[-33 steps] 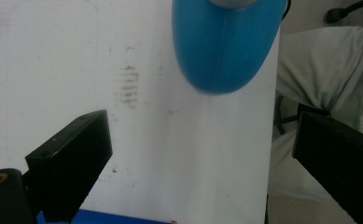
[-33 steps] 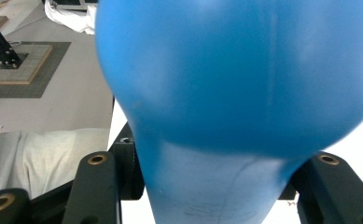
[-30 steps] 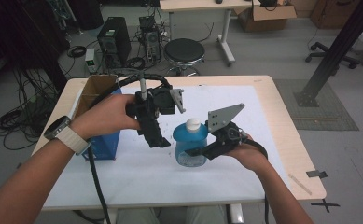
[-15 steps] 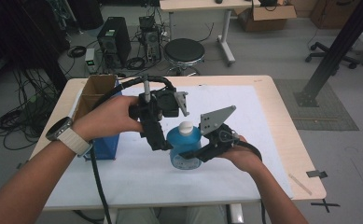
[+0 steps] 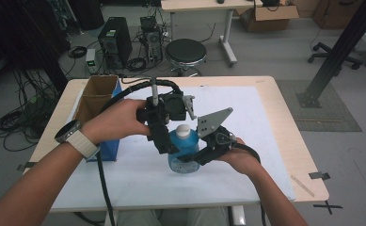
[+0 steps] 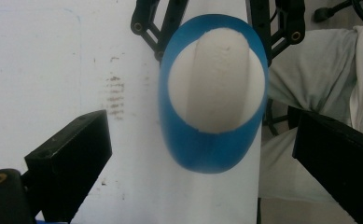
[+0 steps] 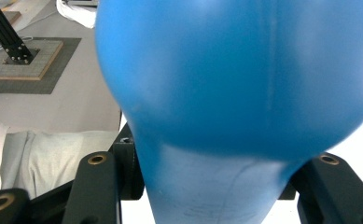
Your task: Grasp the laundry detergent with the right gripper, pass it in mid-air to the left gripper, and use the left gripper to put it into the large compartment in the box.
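Right gripper is clamped on the body of the translucent blue plastic bottle with the white cap, holding it upright mid-table on the white mat, at about 3 o'clock from the open cardboard box with the blue side. Left gripper sits over the bottle from 10 o'clock, jaws spread wide either side of the white cap, not touching. So: bottle secured; cap not yet gripped, my guess is unscrewing is what's left.
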A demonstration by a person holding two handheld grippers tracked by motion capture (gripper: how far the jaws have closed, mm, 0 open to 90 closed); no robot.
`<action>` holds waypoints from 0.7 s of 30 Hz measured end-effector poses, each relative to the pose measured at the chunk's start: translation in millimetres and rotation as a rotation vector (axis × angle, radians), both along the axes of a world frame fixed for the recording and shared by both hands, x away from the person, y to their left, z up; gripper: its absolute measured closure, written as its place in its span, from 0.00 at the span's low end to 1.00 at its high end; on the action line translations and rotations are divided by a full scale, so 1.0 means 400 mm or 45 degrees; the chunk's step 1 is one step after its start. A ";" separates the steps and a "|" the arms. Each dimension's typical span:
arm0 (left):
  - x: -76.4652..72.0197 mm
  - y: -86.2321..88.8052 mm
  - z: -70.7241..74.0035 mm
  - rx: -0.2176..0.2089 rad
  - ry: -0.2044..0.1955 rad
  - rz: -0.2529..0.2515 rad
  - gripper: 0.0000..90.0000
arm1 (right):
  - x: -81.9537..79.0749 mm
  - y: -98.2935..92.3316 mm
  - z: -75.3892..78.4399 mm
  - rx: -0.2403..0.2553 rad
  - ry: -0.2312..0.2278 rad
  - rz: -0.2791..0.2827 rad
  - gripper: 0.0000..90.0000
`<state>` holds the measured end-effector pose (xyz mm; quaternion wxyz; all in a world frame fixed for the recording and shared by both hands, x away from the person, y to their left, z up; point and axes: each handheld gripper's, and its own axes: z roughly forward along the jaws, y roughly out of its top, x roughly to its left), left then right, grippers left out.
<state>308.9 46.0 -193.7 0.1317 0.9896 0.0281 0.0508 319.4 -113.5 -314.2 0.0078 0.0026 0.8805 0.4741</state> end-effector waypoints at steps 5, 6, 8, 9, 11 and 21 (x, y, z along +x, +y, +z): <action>0.003 -0.009 -0.008 0.005 0.006 -0.004 0.06 | 0.000 0.003 0.002 -0.008 0.003 0.003 0.49; 0.004 -0.011 -0.010 0.003 0.005 -0.004 0.06 | 0.000 0.004 0.002 -0.008 0.002 0.003 0.49; 0.005 -0.014 -0.013 0.007 0.006 -0.007 0.06 | 0.001 0.006 0.002 -0.010 0.006 0.005 0.49; 0.005 -0.016 -0.015 0.010 0.006 -0.008 0.06 | 0.001 0.007 0.002 -0.012 0.009 0.007 0.49; 0.005 -0.020 -0.017 0.016 0.006 -0.010 0.06 | 0.001 0.008 0.001 -0.012 0.007 0.009 0.49; 0.007 -0.029 -0.031 0.029 0.008 -0.016 0.09 | 0.002 0.009 0.001 -0.017 0.010 0.008 0.49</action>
